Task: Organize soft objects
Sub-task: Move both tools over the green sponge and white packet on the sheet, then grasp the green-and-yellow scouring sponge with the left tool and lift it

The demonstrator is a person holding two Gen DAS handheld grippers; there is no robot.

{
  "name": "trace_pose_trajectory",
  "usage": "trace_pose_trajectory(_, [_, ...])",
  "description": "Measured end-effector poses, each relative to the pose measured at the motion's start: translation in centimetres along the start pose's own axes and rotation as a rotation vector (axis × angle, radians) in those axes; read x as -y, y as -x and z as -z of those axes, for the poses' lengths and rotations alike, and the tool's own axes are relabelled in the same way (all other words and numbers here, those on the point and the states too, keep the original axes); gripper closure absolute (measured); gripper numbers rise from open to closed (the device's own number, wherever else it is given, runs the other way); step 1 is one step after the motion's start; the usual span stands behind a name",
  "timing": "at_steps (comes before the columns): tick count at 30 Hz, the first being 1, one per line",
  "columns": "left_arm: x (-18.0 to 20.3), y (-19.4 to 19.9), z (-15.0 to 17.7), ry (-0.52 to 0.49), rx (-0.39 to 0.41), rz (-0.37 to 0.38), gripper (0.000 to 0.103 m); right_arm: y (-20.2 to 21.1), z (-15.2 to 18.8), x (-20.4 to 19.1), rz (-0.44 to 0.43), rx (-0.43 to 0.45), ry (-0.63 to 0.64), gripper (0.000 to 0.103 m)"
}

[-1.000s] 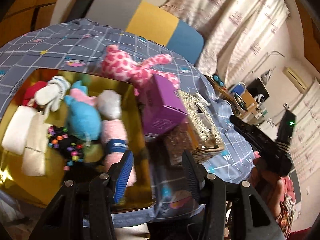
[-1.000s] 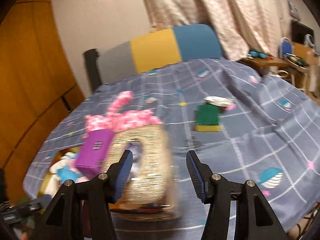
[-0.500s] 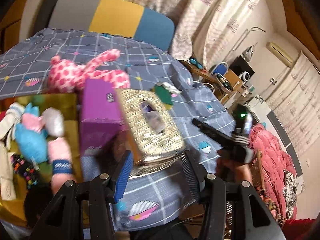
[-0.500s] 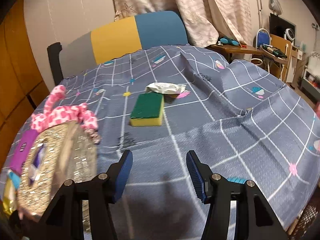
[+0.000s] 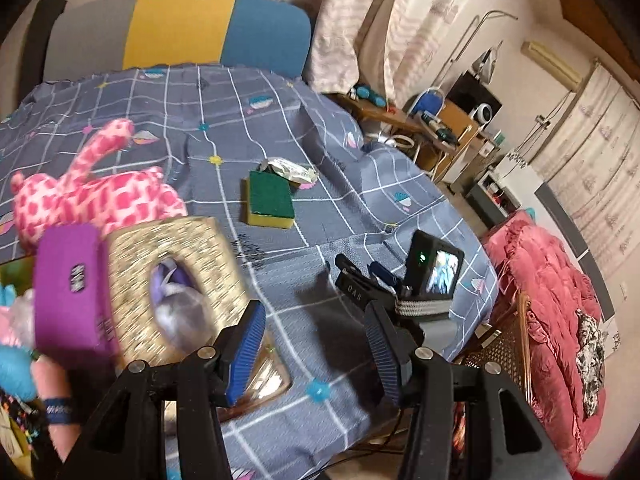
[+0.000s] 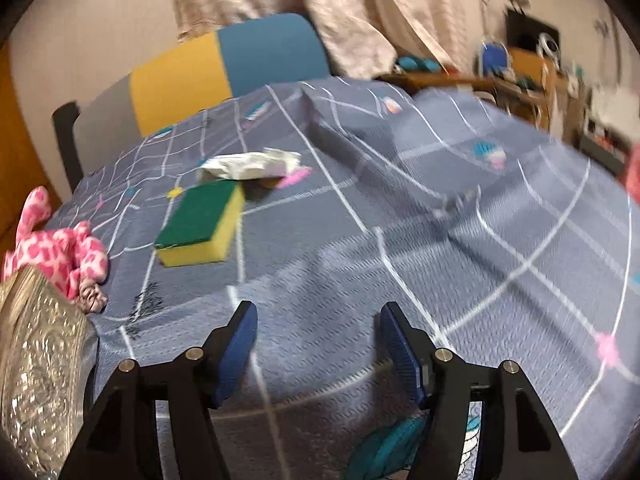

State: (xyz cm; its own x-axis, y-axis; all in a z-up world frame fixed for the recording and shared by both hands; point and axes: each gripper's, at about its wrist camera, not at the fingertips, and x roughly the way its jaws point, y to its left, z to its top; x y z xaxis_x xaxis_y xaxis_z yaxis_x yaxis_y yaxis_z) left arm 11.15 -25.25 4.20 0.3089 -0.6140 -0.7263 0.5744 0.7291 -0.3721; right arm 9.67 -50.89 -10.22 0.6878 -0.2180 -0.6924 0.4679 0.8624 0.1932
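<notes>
A green-and-yellow sponge (image 5: 268, 200) (image 6: 200, 224) lies on the grey checked cloth (image 6: 400, 240), with a crumpled white wrapper (image 5: 288, 170) (image 6: 252, 164) just behind it. A pink spotted plush (image 5: 92, 196) (image 6: 60, 252) lies at the left, behind a gold tissue box (image 5: 172, 280) (image 6: 36, 380) and a purple box (image 5: 68, 296). My left gripper (image 5: 316, 344) hovers beside the gold box, its jaws opening with nothing between them. My right gripper (image 6: 318, 344) (image 5: 356, 266) hangs low over bare cloth, short of the sponge, its jaws opening and empty.
Blue and pink soft toys (image 5: 16, 368) crowd the left edge of the left wrist view. A grey, yellow and blue chair back (image 5: 180, 28) stands behind the cloth. A cluttered desk (image 5: 432, 124), a pink quilt (image 5: 552, 300) and a wicker basket (image 5: 492, 352) lie to the right.
Both views have swung right, away from the yellow bin of toys toward the sponge. The right gripper has dropped closer to the cloth and its jaws have widened.
</notes>
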Motion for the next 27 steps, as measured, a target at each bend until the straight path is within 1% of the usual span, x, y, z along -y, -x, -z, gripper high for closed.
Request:
trace_pose_trajectory(3, [0.9,-2.6,-1.9,0.006,-0.038,-0.016,0.050,-0.5,0.2,1.1,-0.032,-0.014,-0.050,0.038])
trace_pose_trajectory(4, [1.3,-3.8,-2.7,0.000,-0.052,-0.027,0.048,-0.5,0.3,1.2,-0.044,-0.011,-0.058,0.037])
trace_pose_trajectory(5, [1.6,-4.9,-3.4,-0.003,-0.070,-0.041,0.042,-0.4,0.3,1.3,-0.055,-0.006,-0.062,0.035])
trace_pose_trajectory(7, [1.9,-7.1,-4.9,0.005,-0.100,-0.067,0.035,-0.3,0.4,1.3,-0.074,0.002,-0.062,0.033])
trace_pose_trajectory(9, [2.0,-9.6,-6.4,0.024,-0.130,-0.103,0.035,-0.3,0.5,1.4,-0.086,0.008,-0.066,0.032])
trace_pose_trajectory(11, [1.7,-12.1,-7.9,0.046,-0.153,-0.134,0.031,-0.3,0.6,1.6,-0.101,0.014,-0.076,0.031])
trace_pose_trajectory(12, [1.5,-13.1,-8.5,0.058,-0.161,-0.161,0.031,-0.3,0.7,1.7,-0.110,0.018,-0.083,0.031])
trace_pose_trajectory(14, [1.0,-15.0,-9.6,0.073,-0.175,-0.187,0.029,-0.3,0.7,2.0,-0.129,0.025,-0.100,0.031])
trace_pose_trajectory(16, [0.5,-16.8,-10.6,0.070,-0.176,-0.227,0.028,-0.3,0.7,2.2,-0.142,0.028,-0.109,0.031])
trace_pose_trajectory(17, [0.3,-17.7,-11.0,0.054,-0.176,-0.244,0.024,-0.4,0.8,2.2,-0.145,0.028,-0.111,0.030])
trace_pose_trajectory(20, [-0.4,-20.6,-11.9,0.005,-0.215,-0.311,0.023,-0.4,0.8,2.2,-0.152,0.032,-0.113,0.029])
trace_pose_trajectory(22, [-1.1,-22.1,-12.2,0.008,-0.237,-0.319,0.023,-0.4,0.8,2.2,-0.155,0.034,-0.114,0.029])
trace_pose_trajectory(24, [-1.5,-23.2,-12.5,0.003,-0.239,-0.318,0.022,-0.4,0.9,2.3,-0.161,0.037,-0.117,0.029])
trace_pose_trajectory(27, [-1.9,-24.7,-12.6,-0.023,-0.261,-0.369,0.022,-0.3,0.9,2.4,-0.169,0.040,-0.124,0.029])
